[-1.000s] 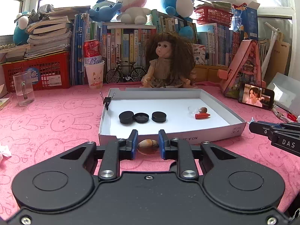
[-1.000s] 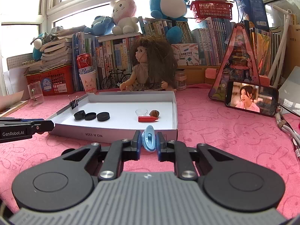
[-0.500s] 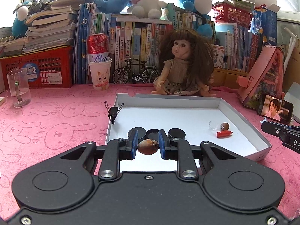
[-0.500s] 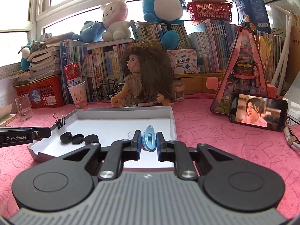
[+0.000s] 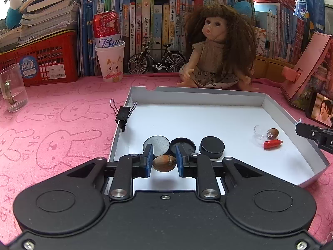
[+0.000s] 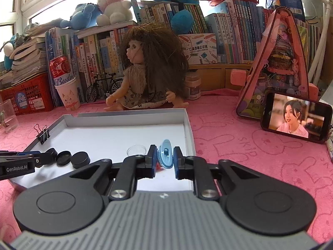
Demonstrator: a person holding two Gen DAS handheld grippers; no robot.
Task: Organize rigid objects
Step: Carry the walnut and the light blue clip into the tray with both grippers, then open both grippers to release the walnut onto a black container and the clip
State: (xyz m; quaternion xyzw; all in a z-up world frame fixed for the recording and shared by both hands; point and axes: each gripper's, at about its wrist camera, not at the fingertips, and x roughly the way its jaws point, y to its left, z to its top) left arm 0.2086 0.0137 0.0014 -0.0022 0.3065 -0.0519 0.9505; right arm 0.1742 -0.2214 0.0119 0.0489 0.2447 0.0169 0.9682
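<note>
Placement, white tray [image 5: 208, 98]: left hand-held gripper [image 5: 164, 162] clamps acorn [image 5: 164, 163], right hand-held gripper [image 6: 164, 159] clamps blue clip [image 6: 165, 153], both over tray; lower beside like items before releasing.

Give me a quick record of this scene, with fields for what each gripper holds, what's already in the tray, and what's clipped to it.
left gripper: shut on a brown nut, over the tray's near left part
right gripper: shut on a blue clip, over the tray's near right part
tray: white, shallow, on pink cloth
in tray, left: three black caps in a row
in tray, right: second nut, red piece, clear dish
on tray's left wall: black binder clip
</note>
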